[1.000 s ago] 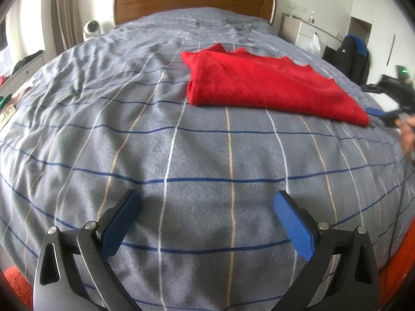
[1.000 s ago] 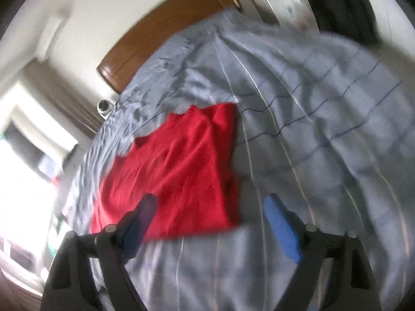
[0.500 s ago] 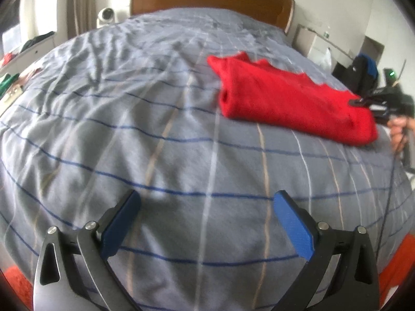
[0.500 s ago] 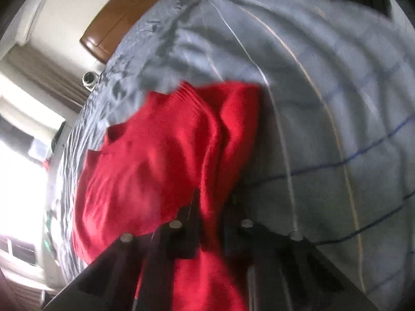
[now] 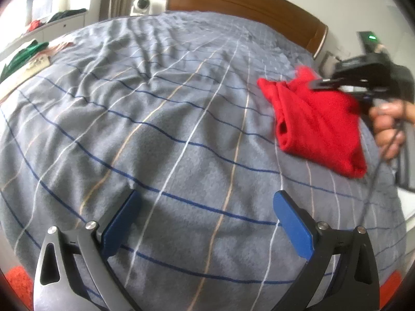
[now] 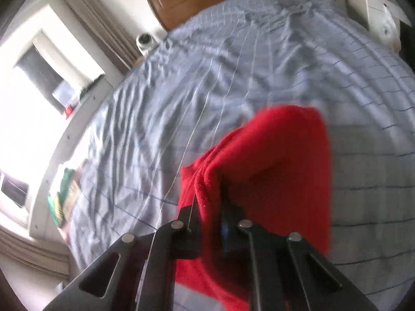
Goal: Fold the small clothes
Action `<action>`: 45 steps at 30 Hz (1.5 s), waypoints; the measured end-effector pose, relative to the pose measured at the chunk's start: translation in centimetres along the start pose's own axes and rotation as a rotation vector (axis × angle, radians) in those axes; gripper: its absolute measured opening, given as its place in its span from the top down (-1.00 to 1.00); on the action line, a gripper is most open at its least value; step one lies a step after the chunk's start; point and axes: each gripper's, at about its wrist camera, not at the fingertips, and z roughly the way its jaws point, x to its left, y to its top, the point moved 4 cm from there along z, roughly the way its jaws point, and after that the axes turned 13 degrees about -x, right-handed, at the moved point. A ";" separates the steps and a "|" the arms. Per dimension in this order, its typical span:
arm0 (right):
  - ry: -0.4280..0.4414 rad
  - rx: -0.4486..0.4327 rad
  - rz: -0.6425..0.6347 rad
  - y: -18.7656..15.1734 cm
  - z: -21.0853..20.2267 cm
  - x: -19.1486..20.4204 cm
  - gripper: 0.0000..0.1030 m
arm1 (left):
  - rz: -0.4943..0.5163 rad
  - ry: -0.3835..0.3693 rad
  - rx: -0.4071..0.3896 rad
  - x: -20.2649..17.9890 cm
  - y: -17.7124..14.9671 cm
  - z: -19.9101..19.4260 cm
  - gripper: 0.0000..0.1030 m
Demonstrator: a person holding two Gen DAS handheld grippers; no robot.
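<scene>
Left gripper (image 5: 205, 223): jaws spread wide, grasping nothing, hovering above bare bedspread (image 5: 160, 119) near the foot edge of the bed; judged to be standing by, since the fold in hand needs one pinch only.

Red garment (image 5: 319, 127): small knit piece, already doubled over, lying toward the right edge of the bed, below the headboard (image 5: 249, 7). Its long axis runs from the headboard end down toward the right edge; one open tubular end faces left. The upper end is raised off the bedspread.

Right gripper (image 6: 212, 220): clenched on the red garment's edge, fabric bunched between the closed jaws. Held high, in judgement, to carry that end over for the next fold.
</scene>
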 end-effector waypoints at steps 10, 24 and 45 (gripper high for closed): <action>0.299 -0.119 0.144 0.6 -5.6 -0.5 -0.24 | -0.094 -0.038 0.011 1.0 0.6 0.0 -0.98; -0.181 -0.095 -0.515 -10.3 -0.4 3.9 0.13 | -0.051 -0.020 0.011 0.5 -0.1 -0.2 -0.98; -0.192 -0.153 -0.231 -13.4 -6.6 -2.5 -0.17 | 0.093 0.047 0.032 -1.3 -1.4 0.3 -0.99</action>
